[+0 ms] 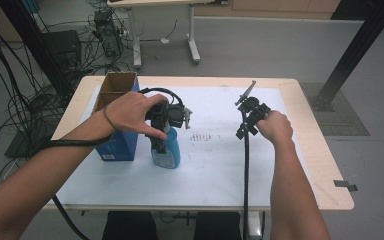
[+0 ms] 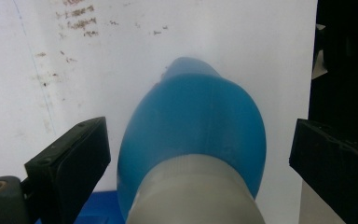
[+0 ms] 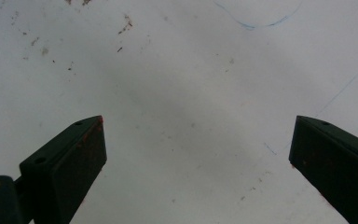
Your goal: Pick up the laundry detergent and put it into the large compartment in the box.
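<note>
Left tool point(image 2: 199, 154): its jaws are standing wide on either side of the blue bottle's point(image 2: 196, 126) neck, with a gap showing on both sides in the left gripper view, so they are not clamping it.
Left hand point(image 1: 130, 112): it is gripping the left tool point(image 1: 167, 120) directly above the blue bottle point(image 1: 169, 150).
Blue bottle: it is standing upright on the white surface point(image 1: 220, 170), its pale grey collar point(image 2: 196, 191) lying nearest the camera in the left gripper view.
Cardboard box point(image 1: 116, 120): it is sitting just beside the blue bottle, on its left, with its top open and its front face blue; whether the two are touching cannot be told.
Right tool point(image 3: 198, 158): its jaws are spread wide over bare, stained white surface point(image 3: 191, 84), holding nothing.
Right hand point(image 1: 275, 125): it is holding the right tool point(image 1: 250, 107) well apart from the blue bottle, off to its right.
Dark marks point(image 1: 201, 136): they are lying on the surface between the blue bottle and the right tool.
</note>
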`<state>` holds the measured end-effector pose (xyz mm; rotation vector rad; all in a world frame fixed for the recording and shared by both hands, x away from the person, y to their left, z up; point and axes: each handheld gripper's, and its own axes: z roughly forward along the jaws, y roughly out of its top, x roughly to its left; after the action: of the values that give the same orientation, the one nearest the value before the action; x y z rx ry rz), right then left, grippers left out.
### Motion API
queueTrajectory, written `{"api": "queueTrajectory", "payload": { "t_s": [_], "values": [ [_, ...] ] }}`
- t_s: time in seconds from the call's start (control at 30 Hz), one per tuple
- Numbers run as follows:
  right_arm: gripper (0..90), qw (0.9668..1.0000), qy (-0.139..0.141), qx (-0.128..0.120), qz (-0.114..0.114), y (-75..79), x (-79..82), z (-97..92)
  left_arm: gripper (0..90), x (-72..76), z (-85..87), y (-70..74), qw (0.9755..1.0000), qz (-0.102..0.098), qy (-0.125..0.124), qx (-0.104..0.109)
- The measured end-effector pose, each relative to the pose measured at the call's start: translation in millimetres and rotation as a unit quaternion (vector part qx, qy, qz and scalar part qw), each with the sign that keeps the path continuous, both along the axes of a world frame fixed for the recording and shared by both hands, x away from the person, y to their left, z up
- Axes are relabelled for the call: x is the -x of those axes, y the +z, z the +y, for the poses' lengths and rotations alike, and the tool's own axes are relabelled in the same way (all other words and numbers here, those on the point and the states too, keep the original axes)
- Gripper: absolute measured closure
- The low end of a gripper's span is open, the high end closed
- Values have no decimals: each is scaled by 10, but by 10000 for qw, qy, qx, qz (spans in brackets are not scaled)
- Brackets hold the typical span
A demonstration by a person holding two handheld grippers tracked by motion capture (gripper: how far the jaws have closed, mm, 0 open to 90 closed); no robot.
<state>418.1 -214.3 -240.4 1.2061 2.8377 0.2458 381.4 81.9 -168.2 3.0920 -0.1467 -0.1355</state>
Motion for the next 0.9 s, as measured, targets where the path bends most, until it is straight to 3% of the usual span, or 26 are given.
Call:
{"api": "queueTrajectory", "payload": {
  "t_s": [0.9],
  "values": [
    [40, 10000, -13, 15, -7, 20, 1, 4, 50, -28, 8, -10, 10000, 66, 17, 35]
  ]
}}
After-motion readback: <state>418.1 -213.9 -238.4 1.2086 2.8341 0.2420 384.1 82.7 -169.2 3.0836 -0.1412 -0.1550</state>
